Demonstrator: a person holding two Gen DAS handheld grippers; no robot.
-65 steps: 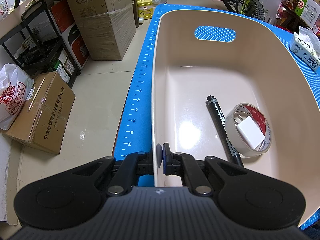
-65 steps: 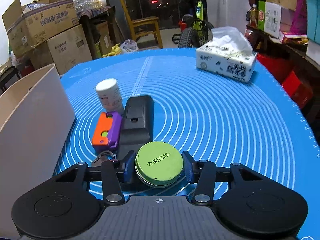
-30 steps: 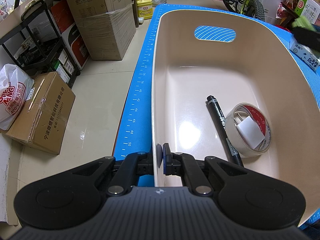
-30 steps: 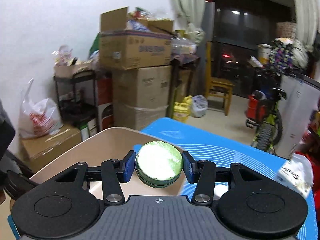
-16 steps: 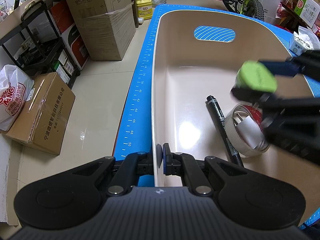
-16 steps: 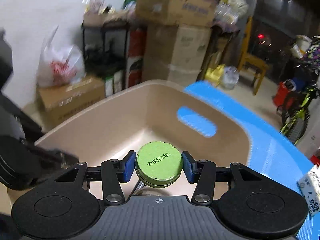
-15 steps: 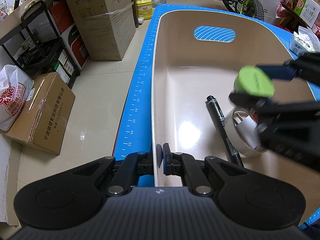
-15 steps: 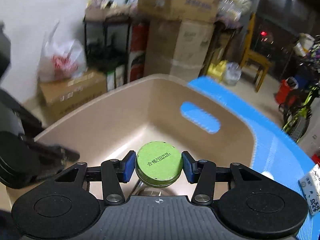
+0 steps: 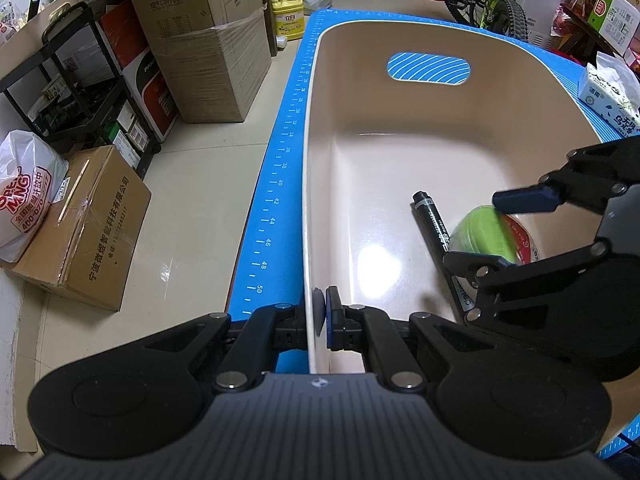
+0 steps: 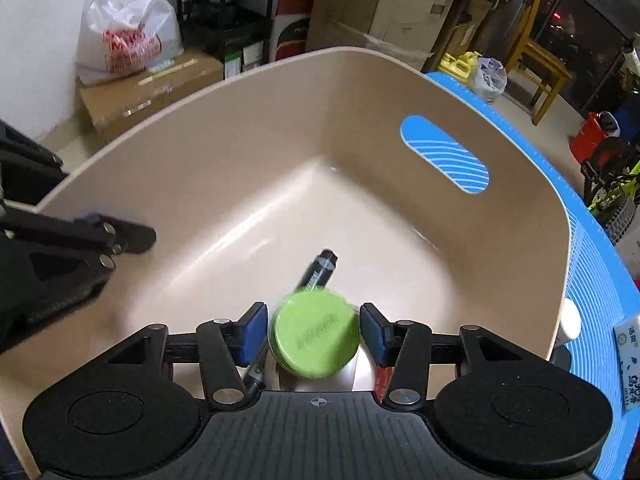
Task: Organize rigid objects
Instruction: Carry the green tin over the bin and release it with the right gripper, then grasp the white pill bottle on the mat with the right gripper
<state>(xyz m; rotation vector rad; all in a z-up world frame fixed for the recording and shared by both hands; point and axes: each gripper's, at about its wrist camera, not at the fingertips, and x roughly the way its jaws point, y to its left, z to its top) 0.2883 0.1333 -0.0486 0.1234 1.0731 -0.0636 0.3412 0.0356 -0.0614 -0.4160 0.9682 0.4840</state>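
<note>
Opening, the right gripper [image 10: 314,334] frees a blurred green tin [image 10: 314,336] at lower centre; the left gripper [image 9: 320,316] clamps the basin [image 9: 316,160] rim.

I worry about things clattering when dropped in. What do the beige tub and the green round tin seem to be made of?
The beige tub looks like smooth, glossy moulded plastic: light glares off its floor, and the corners and handle cut-out are rounded. The green round tin looks like painted metal with a printed stamp on its face, though motion blur leaves that uncertain.
</note>
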